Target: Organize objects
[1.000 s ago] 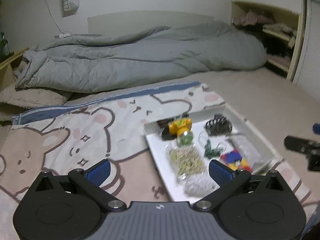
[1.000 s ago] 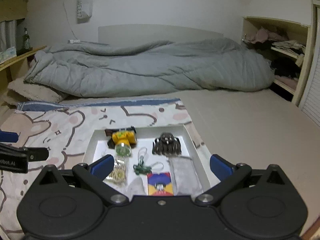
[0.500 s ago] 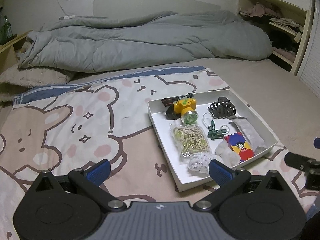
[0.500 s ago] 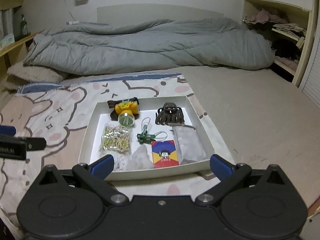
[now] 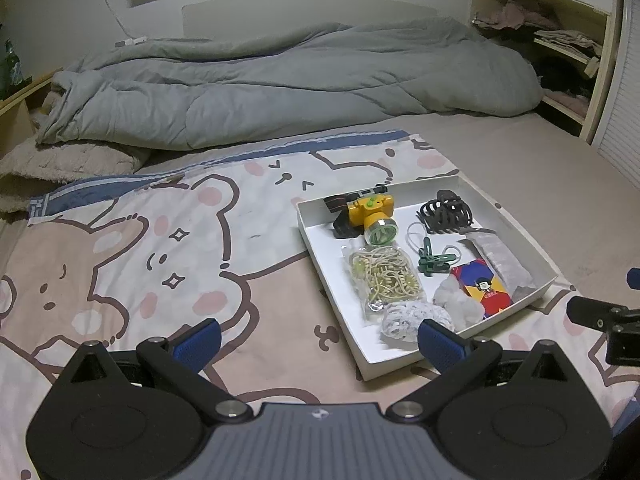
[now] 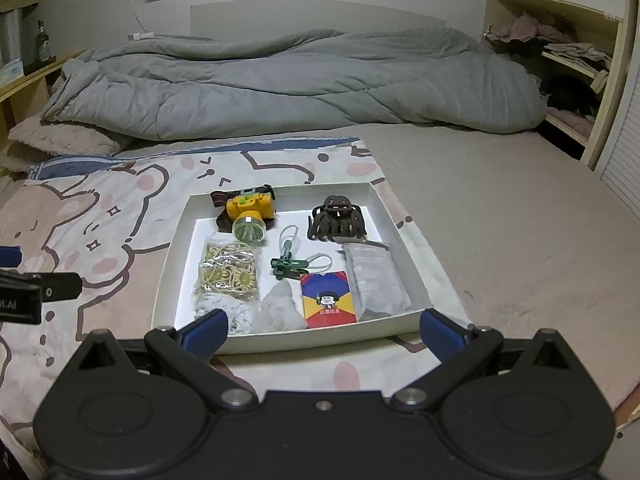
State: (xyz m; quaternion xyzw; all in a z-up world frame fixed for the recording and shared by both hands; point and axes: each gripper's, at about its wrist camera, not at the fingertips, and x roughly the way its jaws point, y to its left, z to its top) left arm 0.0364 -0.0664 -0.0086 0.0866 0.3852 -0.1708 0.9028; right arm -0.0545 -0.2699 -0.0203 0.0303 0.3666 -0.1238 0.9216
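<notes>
Both tools, left tool [image 5: 318, 338] and right tool [image 6: 323, 328], are held spread wide, empty; everything's sat inside the white tray [image 6: 404, 236], so any pick should be approached squarely from above.

A white tray [image 5: 320, 248] is seen on a cartoon blanket [image 5: 140, 248], filled with a yellow headlamp [image 5: 372, 212], hair claw [image 5: 446, 212], green clips [image 5: 434, 262] and card pack [image 5: 482, 288]. The left gripper [image 5: 316, 340] is held wide apart.

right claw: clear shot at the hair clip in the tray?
Probably yes. The right claw is open and empty, the brown hair clip lies uncovered at the white tray's far right corner, apart from the green clip. It must pass over the card deck.
</notes>
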